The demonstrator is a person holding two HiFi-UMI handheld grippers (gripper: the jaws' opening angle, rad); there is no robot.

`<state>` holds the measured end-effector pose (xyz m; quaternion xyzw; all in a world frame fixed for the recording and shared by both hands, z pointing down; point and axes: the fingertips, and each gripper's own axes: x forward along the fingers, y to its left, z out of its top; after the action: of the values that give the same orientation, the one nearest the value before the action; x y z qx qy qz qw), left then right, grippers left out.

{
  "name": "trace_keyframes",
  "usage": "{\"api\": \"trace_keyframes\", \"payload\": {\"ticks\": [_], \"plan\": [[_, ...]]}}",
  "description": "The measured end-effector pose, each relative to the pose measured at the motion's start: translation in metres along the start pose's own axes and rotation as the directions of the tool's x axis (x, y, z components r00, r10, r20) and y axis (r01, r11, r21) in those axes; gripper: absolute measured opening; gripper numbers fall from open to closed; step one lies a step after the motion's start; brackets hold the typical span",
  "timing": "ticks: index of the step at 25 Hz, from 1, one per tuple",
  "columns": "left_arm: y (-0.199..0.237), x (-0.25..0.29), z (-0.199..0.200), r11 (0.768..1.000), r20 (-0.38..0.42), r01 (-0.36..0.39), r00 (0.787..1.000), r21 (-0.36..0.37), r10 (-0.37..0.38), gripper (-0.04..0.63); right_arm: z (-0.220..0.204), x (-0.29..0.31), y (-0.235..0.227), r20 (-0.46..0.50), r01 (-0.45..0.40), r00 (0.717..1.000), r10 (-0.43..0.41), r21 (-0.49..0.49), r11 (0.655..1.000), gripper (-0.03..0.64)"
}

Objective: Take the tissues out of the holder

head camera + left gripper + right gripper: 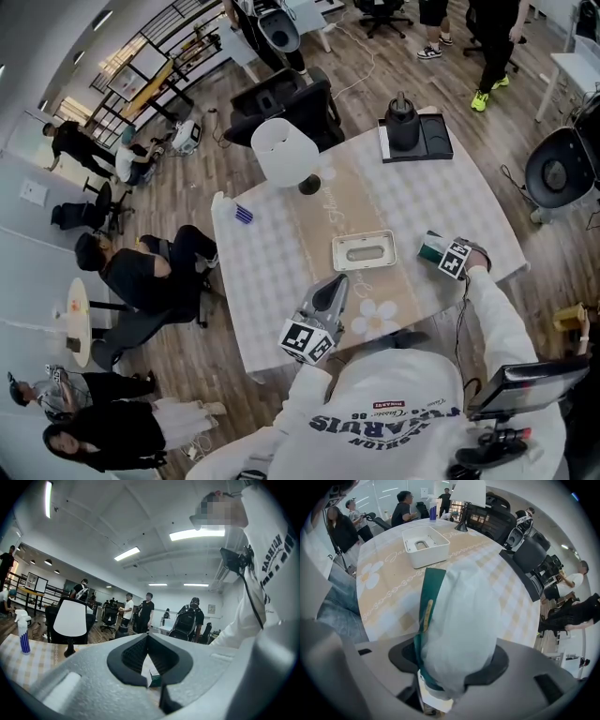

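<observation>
Soft, faintly glossy film is wrapping the tissue pack (454, 616) in the right gripper's (452, 656) matt grey plastic; the smooth white holder (433, 552) is sitting on matt tablecloth (393, 597).

white-and-green tissue pack (457, 620), white holder (430, 558), checked tablecloth (272, 272)

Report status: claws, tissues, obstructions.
Left claw shut, empty. Right claw shut on green-and-white soft tissue pack, out of white rectangular plastic holder. Nothing blocking.
</observation>
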<state>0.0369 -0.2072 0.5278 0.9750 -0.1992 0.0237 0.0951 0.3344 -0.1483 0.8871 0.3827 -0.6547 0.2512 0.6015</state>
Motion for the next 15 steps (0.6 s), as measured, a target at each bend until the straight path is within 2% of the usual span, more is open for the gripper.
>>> {"api": "trace_keyframes", "payload": {"ticks": [9,15], "plan": [[-0.003,0.01,0.004,1.0,0.009,0.004,1.0,0.002,-0.004,0.005,0.001,0.001,0.001,0.012,-0.001,1.0,0.001,0.0,1.0,0.255],[-0.004,0.012,0.004,1.0,0.003,0.007,1.0,0.006,-0.007,0.005,0.002,0.0,0.001,0.055,0.014,0.998,-0.014,-0.01,1.0,0.334]]}}
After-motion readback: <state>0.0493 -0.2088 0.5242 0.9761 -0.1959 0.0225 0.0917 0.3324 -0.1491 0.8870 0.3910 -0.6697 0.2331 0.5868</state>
